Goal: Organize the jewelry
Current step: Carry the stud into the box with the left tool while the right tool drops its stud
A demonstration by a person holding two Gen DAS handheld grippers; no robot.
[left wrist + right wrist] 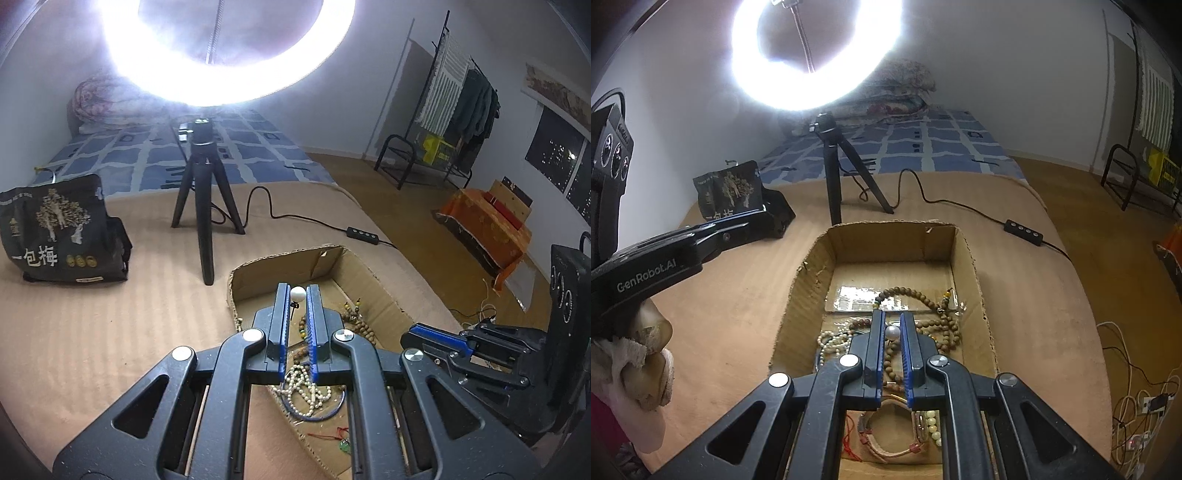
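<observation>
An open cardboard box on the tan blanket holds jewelry: a brown wooden bead string, a white pearl necklace, a blue bangle and a pink strap. My left gripper is above the box's left side, shut on a white pearl earring whose dark post hangs below it. My right gripper is over the middle of the box, shut on a second white pearl earring. The right gripper also shows from the side in the left wrist view.
A ring light on a black tripod stands behind the box, its cable and inline switch running right. A black printed bag sits at left. The bed edge drops to the floor at right, with cables there.
</observation>
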